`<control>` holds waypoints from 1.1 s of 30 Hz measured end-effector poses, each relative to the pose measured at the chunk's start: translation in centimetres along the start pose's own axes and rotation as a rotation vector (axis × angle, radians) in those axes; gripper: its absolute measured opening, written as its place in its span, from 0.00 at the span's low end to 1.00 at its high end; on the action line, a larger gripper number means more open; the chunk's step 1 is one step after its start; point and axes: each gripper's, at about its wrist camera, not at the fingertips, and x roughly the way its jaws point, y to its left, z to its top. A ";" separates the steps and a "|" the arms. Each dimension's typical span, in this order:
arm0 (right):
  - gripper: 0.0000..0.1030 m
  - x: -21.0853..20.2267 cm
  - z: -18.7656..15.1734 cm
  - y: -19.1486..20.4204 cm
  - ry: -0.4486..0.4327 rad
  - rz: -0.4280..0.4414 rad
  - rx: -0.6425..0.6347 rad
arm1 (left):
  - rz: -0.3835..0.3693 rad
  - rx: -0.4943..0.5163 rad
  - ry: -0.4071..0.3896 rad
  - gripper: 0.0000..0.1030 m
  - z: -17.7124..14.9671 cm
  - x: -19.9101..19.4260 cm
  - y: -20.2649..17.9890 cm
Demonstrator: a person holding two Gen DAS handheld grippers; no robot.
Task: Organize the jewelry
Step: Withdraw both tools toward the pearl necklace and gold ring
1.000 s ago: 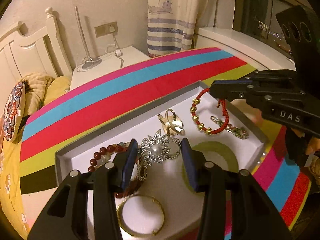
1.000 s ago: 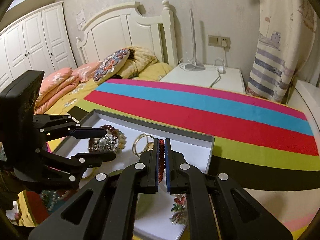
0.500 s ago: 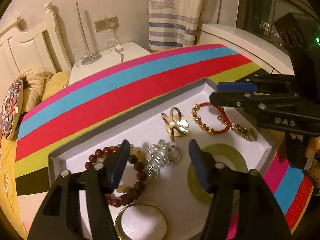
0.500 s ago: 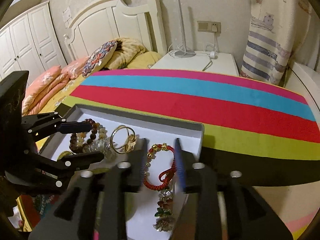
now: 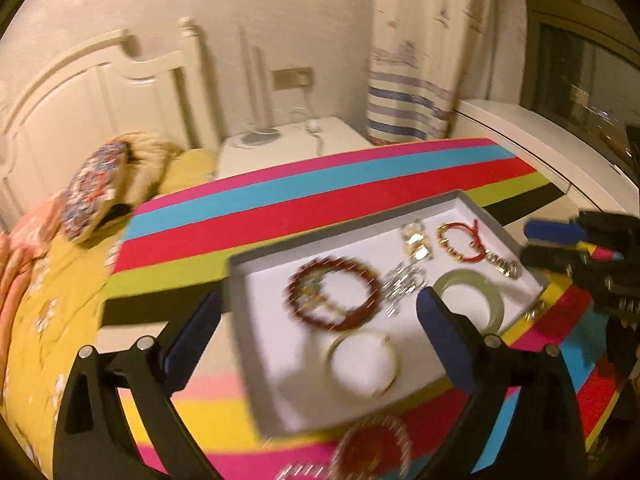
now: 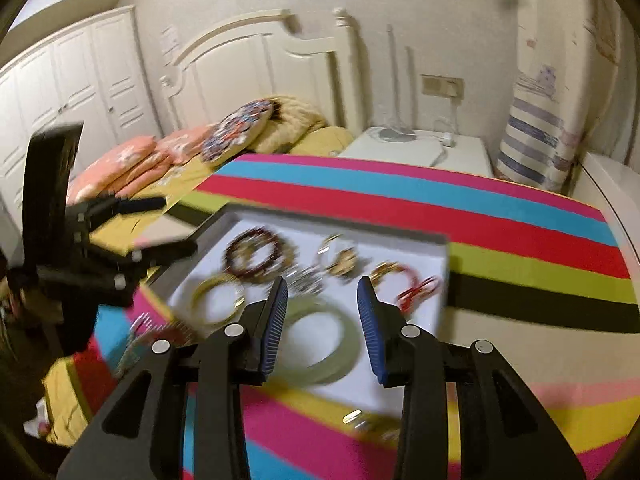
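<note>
Left wrist view: my left gripper point(image 5: 316, 320) is spread wide, nothing between the pads. The tray point(image 5: 256, 320) sits ahead on the striped cloth point(image 5: 320, 200), mostly between my fingers and leaning toward the right one. Dark red bead bracelet point(image 5: 334, 298) lies dead ahead between the pads, on the tray floor. Gold bangle point(image 5: 362, 362) is just nearer to me than the beads, also between the pads. Silver brooch point(image 5: 402, 286) is beside the beads on the right, just off my right pad's tip. Green bangle point(image 5: 472, 298) is partly hidden behind that right pad. Red cord bracelet point(image 5: 464, 242) and gold clip point(image 5: 416, 238) lie further out, at the tray's far right end. My right gripper point(image 5: 560, 246) shows at the right edge, just past the tray's right end, pads apart. Frame is motion-blurred.

Right wrist view: my right gripper point(image 6: 322, 308) is open fairly wide, holding nothing. Green bangle point(image 6: 320, 340) lies right under and between the pads. Red cord bracelet point(image 6: 408, 284) is just beyond my right pad's tip. Beads point(image 6: 258, 254) and gold bangle point(image 6: 218, 300) lie ahead and left of my left pad. My left gripper point(image 6: 176, 224) sits off the tray's point(image 6: 440, 240) left end, open. Blurred too.
</note>
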 end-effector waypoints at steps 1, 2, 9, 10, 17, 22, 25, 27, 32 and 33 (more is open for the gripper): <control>0.35 0.0 -0.5 0.9 0.009 0.016 -0.005 | 0.017 -0.011 -0.006 0.96 -0.8 -1.1 0.7; 0.35 0.1 -0.9 1.7 0.017 0.029 -0.010 | 0.033 -0.022 -0.011 0.97 -1.6 -2.1 1.3; 0.35 0.7 -4.3 8.1 0.099 0.114 -0.093 | 0.130 -0.083 -0.008 0.98 -7.8 -7.0 4.5; 0.35 0.6 -4.5 9.1 0.105 0.122 -0.119 | 0.142 -0.099 -0.008 0.98 -9.0 -7.6 5.0; 0.34 0.7 -5.2 14.6 0.121 0.178 -0.261 | 0.176 -0.186 0.013 0.98 -14.8 -9.2 6.9; 0.33 1.9 -5.6 15.7 0.154 0.174 -0.278 | 0.160 -0.185 0.012 0.98 -16.7 -9.8 6.5; 0.33 3.2 -4.9 14.9 0.171 0.144 -0.243 | 0.156 -0.154 0.008 0.98 -17.1 -9.9 5.8; 0.30 3.9 -4.6 14.7 0.181 0.131 -0.235 | 0.142 -0.142 0.002 0.98 -17.2 -10.0 5.3; 0.27 5.8 -4.2 14.6 0.210 0.100 -0.240 | 0.091 -0.132 -0.011 0.98 -17.2 -10.1 4.5; 0.26 6.1 -4.1 14.6 0.215 0.097 -0.237 | 0.086 -0.128 -0.010 0.98 -17.3 -10.0 4.3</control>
